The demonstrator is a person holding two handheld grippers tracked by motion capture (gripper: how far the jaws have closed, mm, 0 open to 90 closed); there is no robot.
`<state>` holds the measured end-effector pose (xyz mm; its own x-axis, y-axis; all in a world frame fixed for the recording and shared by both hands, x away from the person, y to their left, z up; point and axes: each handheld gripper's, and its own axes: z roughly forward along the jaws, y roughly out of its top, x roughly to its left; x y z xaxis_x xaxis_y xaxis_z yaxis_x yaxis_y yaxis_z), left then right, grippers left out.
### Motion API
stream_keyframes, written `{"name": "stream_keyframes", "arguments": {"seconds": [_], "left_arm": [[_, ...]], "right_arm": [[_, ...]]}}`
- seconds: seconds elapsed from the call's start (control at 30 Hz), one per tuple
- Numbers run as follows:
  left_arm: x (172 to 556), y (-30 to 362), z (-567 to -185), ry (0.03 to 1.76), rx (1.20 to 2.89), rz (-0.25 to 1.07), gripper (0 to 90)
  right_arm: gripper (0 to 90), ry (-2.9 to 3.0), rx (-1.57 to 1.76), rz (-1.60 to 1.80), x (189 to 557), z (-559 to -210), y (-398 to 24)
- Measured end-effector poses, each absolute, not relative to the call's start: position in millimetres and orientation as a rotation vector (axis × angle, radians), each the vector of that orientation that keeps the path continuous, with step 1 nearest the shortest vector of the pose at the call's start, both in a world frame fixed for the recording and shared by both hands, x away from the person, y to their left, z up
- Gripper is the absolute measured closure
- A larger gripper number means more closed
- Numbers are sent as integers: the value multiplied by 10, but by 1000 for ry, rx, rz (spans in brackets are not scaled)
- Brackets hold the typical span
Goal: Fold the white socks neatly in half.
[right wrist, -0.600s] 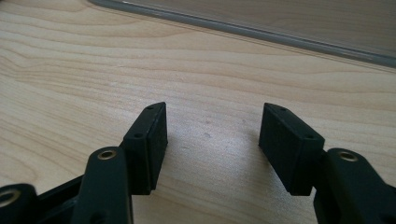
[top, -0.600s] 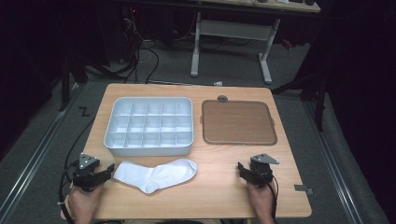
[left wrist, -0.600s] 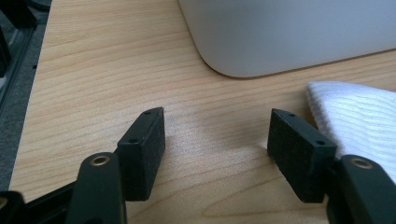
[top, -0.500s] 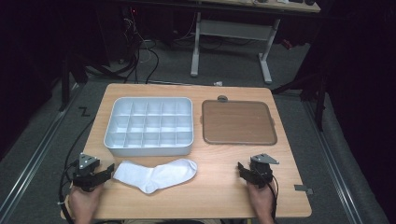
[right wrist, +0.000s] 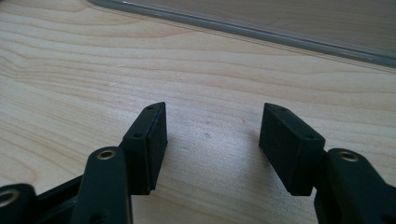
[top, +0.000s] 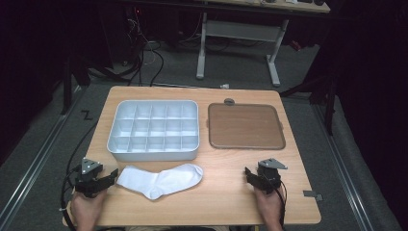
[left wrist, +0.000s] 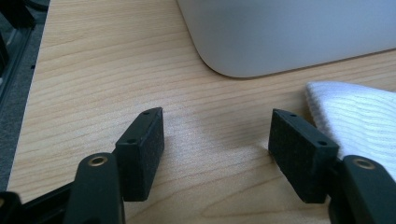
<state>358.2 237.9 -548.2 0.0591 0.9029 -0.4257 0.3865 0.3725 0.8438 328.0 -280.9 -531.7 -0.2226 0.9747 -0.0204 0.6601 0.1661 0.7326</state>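
A: Two grippers, both resting at the near edge of the bench [top: 226,202]. Left gripper [top: 111,177]: fingers [left wrist: 140,154] apart, nothing between them. Right gripper [top: 249,174]: fingers [right wrist: 144,147] apart too, bare wood between them.

B: One white sock [top: 161,179], item in hand?

A: Yes. It lies flat on the bench, just in front of the compartment tray [top: 154,153] and just beside the left gripper. In the left gripper view its ribbed cuff end [left wrist: 355,121] sits right next to one finger, with no contact that I can make out.

B: Other stock?

A: One white tray of many small compartments, all apparently unfilled. One brown flat tray [top: 245,126] to its right, well apart from the right gripper.

B: Handling note for the pick-up?

A: My judgement: slide the left gripper sideways so the cuff comes between the fingers, keep them low to the wood, and pinch both layers of fabric rather than the top layer alone. Soft knit slips and drags, so close fully before lifting. The right gripper would do best taking the toe end [top: 192,172], so the sock hangs straight and can be folded or rolled to fit a compartment. Watch the tray's front wall; it stands close behind the sock.

B: Brands, labels, writing?

A: None readable. No print shows on sock, trays or grippers.
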Motion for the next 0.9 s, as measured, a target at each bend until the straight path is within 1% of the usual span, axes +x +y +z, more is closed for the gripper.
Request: {"name": "stream_keyframes", "arguments": {"seconds": [0.1,0.57,0.73,0.83,0.9], "left_arm": [[3582,2386,-5482,1530,1204,583,353],[3584,2373,-5484,1529,1210,591,356],[3585,2372,-5484,1528,1210,591,357],[3583,2368,-5484,1528,1213,594,359],[3587,2368,-5484,1537,1206,597,354]], "right_arm": [[421,1950,1544,831,3279,-5317,-2808],[423,1949,1545,830,3277,-5316,-2805],[432,1952,1543,834,3277,-5315,-2806],[459,1957,1533,838,3272,-5315,-2801],[461,1947,1547,849,3267,-5316,-2800]]}}
